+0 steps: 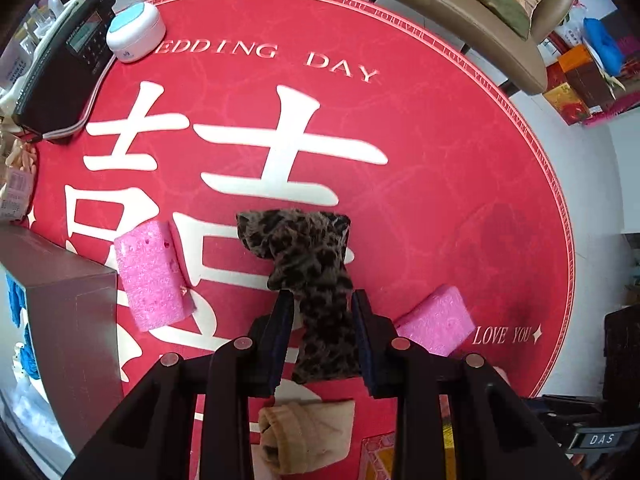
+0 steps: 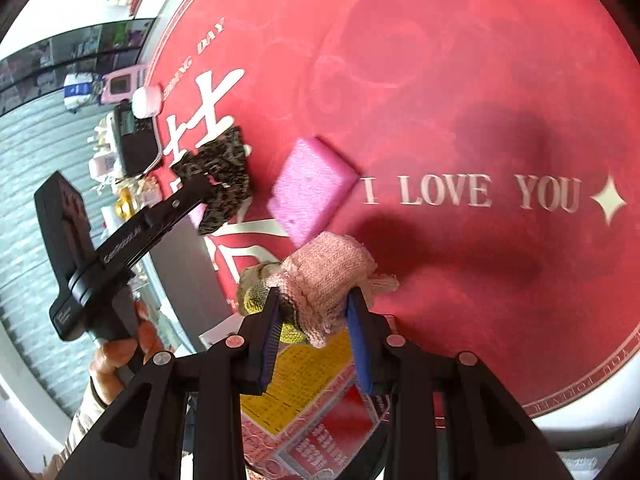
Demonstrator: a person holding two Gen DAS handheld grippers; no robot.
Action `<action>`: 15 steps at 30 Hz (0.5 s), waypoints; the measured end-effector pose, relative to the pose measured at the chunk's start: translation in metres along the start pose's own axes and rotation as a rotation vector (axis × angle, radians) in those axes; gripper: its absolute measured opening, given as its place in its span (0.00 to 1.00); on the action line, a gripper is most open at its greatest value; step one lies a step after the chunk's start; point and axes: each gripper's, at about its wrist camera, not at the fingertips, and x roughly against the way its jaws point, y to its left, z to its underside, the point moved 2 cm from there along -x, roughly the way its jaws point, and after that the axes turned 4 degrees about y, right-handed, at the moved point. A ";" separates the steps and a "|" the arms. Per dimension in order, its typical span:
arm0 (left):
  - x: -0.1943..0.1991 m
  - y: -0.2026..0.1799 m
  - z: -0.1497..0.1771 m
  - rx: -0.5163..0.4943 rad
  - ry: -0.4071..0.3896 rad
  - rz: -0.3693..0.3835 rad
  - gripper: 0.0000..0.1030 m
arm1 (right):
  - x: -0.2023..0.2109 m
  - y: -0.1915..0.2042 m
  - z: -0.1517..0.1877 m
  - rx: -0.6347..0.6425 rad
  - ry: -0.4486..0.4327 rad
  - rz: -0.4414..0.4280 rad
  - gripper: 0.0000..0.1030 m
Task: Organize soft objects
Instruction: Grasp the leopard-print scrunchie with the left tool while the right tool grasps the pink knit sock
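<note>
Home: cushioned chair (image 1: pixel 460 12), round table (image 1: pixel 440 160)

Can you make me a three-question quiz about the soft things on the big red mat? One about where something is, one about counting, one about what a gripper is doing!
1. What does the left gripper hold?
A. a leopard-print cloth
B. a white round box
C. a cushion

2. How many pink sponges lie on the red mat in the left wrist view?
A. none
B. two
C. five

3. The right gripper is:
A. wide open over bare mat
B. shut on a phone
C. shut on a pink knitted cloth

Answers:
1 A, the leopard-print cloth sits between its fingers.
2 B, one sponge lies left of the cloth, the other sponge lies right of it.
3 C, its fingers squeeze the pink knitted cloth.
</note>
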 end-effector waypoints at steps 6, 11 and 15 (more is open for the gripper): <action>-0.019 0.005 -0.010 0.051 0.023 0.007 0.65 | 0.002 -0.007 0.008 -0.012 -0.018 -0.008 0.39; -0.039 0.008 -0.011 0.084 0.055 -0.020 0.53 | 0.005 -0.013 0.009 -0.022 -0.034 -0.011 0.39; -0.045 0.012 -0.010 0.069 0.075 -0.029 0.35 | -0.007 -0.014 0.003 -0.030 0.000 -0.027 0.43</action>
